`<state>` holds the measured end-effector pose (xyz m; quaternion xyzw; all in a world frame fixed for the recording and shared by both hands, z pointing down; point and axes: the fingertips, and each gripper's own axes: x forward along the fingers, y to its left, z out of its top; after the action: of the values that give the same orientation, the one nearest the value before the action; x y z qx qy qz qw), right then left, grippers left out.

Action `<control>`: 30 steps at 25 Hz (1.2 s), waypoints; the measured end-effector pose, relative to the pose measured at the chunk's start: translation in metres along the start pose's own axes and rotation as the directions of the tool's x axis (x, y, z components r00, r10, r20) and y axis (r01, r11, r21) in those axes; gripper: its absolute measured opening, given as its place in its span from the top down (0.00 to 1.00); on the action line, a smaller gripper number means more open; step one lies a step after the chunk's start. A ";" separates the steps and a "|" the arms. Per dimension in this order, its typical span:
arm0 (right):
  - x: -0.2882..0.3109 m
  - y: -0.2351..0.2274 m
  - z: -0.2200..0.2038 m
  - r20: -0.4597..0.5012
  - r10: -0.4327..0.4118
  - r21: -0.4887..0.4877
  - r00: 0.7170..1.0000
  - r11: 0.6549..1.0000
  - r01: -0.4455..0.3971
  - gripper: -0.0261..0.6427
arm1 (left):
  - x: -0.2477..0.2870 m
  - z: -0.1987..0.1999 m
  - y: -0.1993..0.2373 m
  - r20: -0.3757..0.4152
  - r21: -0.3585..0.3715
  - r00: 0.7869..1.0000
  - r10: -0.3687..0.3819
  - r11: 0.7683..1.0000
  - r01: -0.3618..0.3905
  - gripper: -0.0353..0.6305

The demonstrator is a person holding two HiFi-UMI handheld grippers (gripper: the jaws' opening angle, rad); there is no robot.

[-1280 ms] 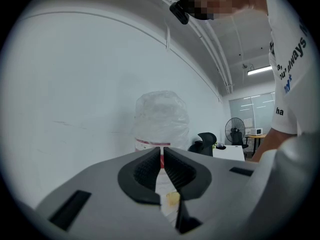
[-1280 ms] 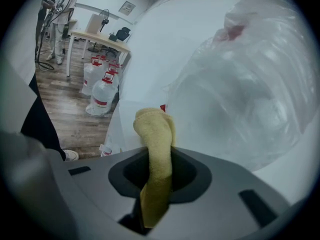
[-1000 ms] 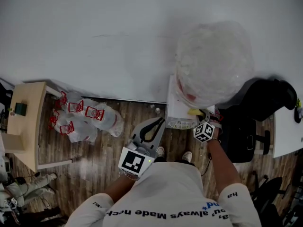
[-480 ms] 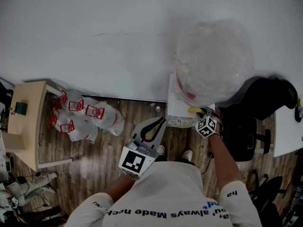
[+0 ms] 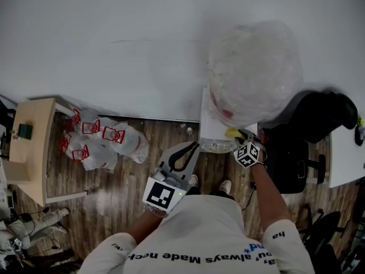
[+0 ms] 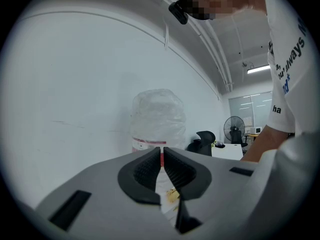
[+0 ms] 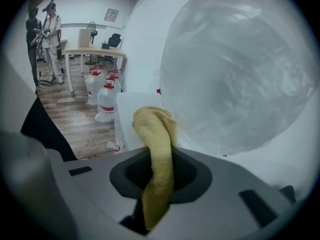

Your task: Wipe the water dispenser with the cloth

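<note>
Cloth (image 7: 157,149), yellow and bunched, is pinched between the jaws of my right gripper (image 7: 160,170), and its folded end sits at the white top edge of the water dispenser (image 5: 213,135), just under the plastic-wrapped bottle (image 5: 254,73) standing on it. My left gripper (image 6: 162,159) carries nothing, its jaws pressed almost together, and it hangs in front of the dispenser, apart from it. Red-capped water jugs (image 5: 102,140) stand on the wood floor to the dispenser's left, and a black office chair (image 5: 311,124) is on its right.
</note>
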<state>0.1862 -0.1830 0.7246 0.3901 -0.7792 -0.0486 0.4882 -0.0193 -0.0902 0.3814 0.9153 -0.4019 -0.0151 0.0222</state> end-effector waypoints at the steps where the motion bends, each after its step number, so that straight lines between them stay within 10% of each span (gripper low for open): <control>1: 0.000 0.001 0.000 0.003 0.002 0.002 1.000 1.000 -0.002 0.87 | 0.000 0.000 0.000 0.000 0.000 1.000 0.000 1.000 0.000 0.89; 30: -0.021 0.016 0.001 0.044 0.052 -0.026 0.998 0.998 -0.050 0.84 | 0.020 0.006 -0.008 0.012 0.006 1.000 0.007 1.000 -0.007 0.89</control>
<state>0.1815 -0.1586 0.7164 0.3628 -0.7990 -0.0546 0.4765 -0.0002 -0.0991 0.3749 0.9138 -0.4052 -0.0192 0.0173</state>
